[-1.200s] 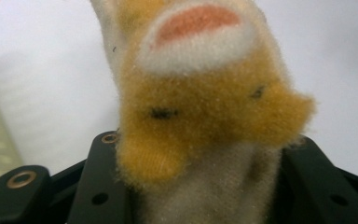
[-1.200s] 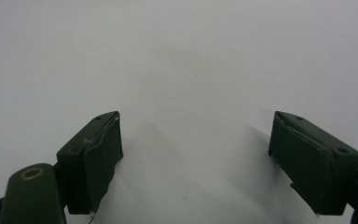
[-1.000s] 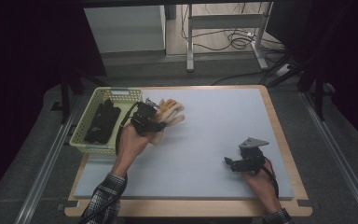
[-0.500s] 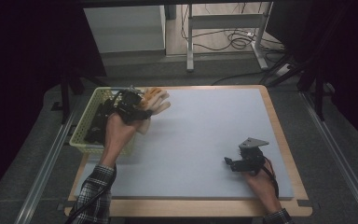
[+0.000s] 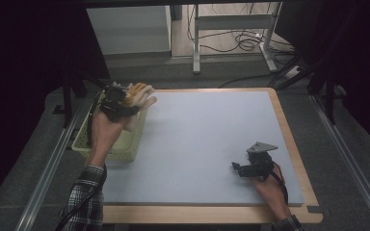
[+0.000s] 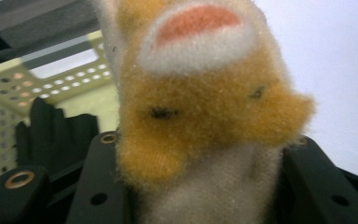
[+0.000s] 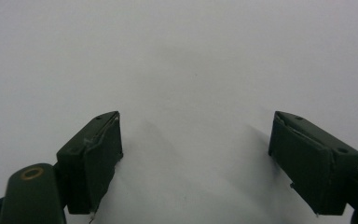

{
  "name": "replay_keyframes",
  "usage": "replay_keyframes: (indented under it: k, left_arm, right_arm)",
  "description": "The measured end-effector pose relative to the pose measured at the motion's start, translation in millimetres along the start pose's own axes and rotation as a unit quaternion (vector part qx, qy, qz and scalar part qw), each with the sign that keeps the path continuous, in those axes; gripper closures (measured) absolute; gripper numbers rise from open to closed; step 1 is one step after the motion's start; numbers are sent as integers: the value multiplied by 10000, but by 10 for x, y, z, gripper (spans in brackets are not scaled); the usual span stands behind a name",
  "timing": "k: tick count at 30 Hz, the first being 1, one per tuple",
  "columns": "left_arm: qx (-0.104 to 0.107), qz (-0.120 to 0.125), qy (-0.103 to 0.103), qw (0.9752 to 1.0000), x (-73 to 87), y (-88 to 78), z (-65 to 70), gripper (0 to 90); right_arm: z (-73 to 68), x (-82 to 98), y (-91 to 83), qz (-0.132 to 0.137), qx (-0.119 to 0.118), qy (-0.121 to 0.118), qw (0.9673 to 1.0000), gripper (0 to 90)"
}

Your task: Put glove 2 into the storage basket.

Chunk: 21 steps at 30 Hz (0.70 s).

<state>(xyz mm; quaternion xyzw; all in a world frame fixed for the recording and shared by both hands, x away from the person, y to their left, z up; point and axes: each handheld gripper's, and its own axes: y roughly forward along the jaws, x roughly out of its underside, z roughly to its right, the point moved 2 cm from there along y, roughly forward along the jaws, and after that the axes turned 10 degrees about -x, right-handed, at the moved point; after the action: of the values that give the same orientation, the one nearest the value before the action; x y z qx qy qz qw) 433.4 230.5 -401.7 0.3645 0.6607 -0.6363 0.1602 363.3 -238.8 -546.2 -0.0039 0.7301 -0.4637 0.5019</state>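
Over the near rim of the pale green basket [image 5: 125, 149], the left gripper [image 5: 120, 103] pinches a floppy orange-and-cream plush toy [image 6: 205, 107] between narrowed jaws, so its dangling body may snag the wall and slip out, while the right gripper [image 7: 196, 158] rests wide open and empty.

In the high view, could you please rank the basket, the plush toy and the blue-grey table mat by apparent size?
1. Blue-grey table mat
2. Basket, part-hidden by the forearm
3. Plush toy, clamped in the left gripper
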Motion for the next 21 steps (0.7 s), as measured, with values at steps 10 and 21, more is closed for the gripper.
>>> replay_keyframes:
  k: [10,21]
  left_arm:
    - [-326,-158,-287,9989,91,94,-350,541]
    - [-430,-625,-411,9963,285,566,-443,534]
  right_arm:
    - [0,0,0,-1,0,-6,10000,169]
    - [0,0,0,0,1,-4,10000,169]
